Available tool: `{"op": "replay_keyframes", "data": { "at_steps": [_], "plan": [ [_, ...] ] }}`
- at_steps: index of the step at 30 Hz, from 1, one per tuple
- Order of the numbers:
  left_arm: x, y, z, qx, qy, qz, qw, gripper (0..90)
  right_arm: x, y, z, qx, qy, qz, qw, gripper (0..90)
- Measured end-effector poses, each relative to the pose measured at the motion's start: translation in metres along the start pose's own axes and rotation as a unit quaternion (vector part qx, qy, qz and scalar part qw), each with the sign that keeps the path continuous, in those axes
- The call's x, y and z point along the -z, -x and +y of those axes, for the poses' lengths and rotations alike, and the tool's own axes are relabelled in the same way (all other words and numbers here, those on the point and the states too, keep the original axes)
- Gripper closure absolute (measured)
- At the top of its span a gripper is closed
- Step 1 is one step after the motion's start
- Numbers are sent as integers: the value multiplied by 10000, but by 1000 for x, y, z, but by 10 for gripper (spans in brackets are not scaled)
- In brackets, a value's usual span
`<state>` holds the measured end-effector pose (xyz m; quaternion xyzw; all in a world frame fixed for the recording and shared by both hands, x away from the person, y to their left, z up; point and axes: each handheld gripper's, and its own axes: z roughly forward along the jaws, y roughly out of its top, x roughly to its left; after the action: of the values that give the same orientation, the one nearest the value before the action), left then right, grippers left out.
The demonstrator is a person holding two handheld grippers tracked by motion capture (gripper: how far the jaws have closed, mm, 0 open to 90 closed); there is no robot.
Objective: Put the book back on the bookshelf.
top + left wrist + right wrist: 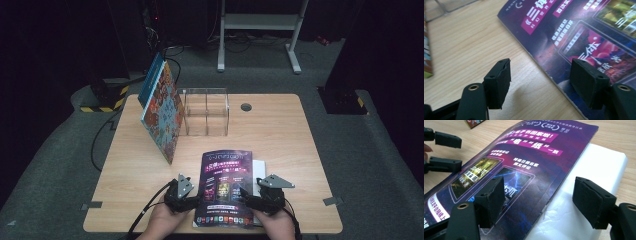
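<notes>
A purple magazine lies flat near the table's front edge, partly over a white book or packet that sticks out at its right. My left gripper sits at the magazine's left edge. In the left gripper view it stands open, one jaw over bare wood and the other over the magazine cover. My right gripper sits at the right edge. Its own view shows it open, straddling the magazine's edge and the white packet. Nothing is pinched.
A colourful book leans tilted against a clear acrylic box at the back left of the wooden table. A round cable hole is behind the box. A white metal frame stands on the floor beyond.
</notes>
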<state>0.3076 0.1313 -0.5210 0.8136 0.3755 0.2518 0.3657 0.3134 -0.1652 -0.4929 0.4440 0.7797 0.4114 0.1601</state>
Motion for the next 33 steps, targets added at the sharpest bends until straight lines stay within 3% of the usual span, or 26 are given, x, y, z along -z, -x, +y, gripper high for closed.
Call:
{"op": "replay_keyframes", "data": {
  "at_steps": [3,7,9,12,16,20,22,26,33],
  "plan": [
    [0,3,1,-118,-7,108,9999,347,1,0,0,-12,-41,-1,10000,252],
    [1,0,0,48,-42,139,9999,345,2,3,-1,-6,-14,-61,10000,252],
    [3,-4,-2,116,-135,269,9995,401,3,4,-2,-25,-4,-92,10000,252],
    [5,-8,-6,43,-200,334,9992,455,4,5,-2,-31,16,-100,9999,254],
    [3,-4,-6,-132,-339,551,9978,475,4,6,-2,-48,17,-99,9999,258],
    [2,-5,-5,-31,-352,422,9985,469,4,6,-2,14,-2,-81,10000,261],
    [2,-3,-4,-189,-341,345,9986,456,4,6,-2,5,15,-75,10000,262],
    [0,1,-2,-195,-332,297,9988,487,3,5,-2,0,6,-75,10000,262],
    [-2,0,0,-36,-348,75,9994,507,3,5,-2,-4,12,-78,10000,261]
  ]
}}
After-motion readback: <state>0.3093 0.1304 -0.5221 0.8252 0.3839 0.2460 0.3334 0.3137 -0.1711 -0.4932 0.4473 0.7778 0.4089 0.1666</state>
